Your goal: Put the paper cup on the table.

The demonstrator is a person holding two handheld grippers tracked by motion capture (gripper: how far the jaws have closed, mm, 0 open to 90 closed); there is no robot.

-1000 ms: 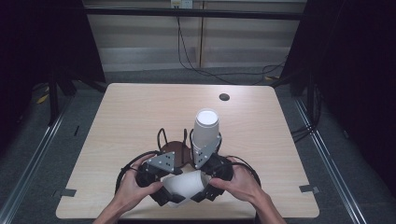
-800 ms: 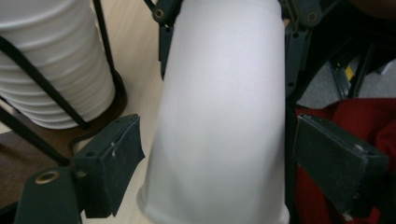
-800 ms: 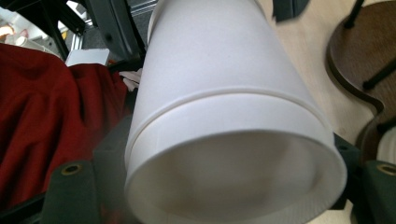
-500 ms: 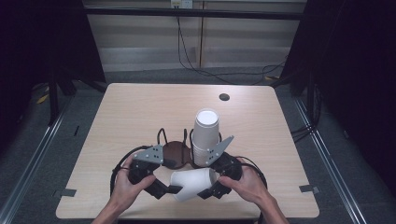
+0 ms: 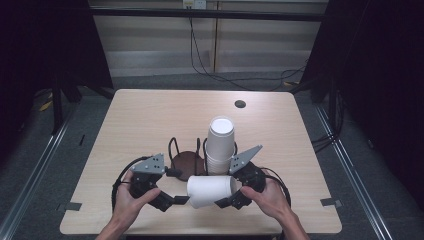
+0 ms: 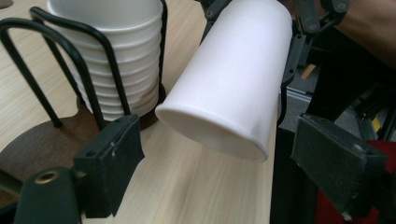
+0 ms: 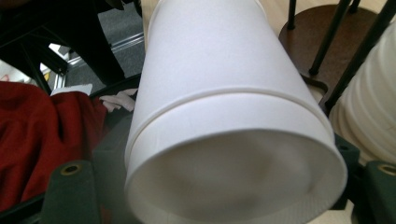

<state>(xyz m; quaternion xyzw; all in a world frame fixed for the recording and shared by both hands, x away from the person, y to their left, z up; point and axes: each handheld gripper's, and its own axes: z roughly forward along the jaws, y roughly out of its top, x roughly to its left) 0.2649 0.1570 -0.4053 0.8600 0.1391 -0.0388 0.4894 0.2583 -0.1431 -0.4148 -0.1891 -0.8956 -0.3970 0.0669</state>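
A white paper cup (image 5: 210,190) lies level in the air near the table's front edge, between my two grippers. My right gripper (image 5: 229,199) is shut on its wide mouth end; in the right gripper view the cup (image 7: 224,116) sits between the jaws, mouth toward the camera, with a ridge running round it. My left gripper (image 5: 179,200) is open at the cup's closed bottom. In the left gripper view its pads (image 6: 112,163) stand apart from the cup (image 6: 233,84). Just behind, a stack of white cups (image 5: 220,142) stands in a black wire holder (image 5: 186,162) with a brown base.
The wooden table (image 5: 150,115) has a dark round hole (image 5: 240,104) at the back right. The holder's wire loops (image 6: 70,60) rise close to the left gripper. Black cables trail round both hands. Beyond the table are dark floor and rails.
The two grippers have drawn apart, the left one to the left and the right one to the right. More of the cup's length now shows between them.
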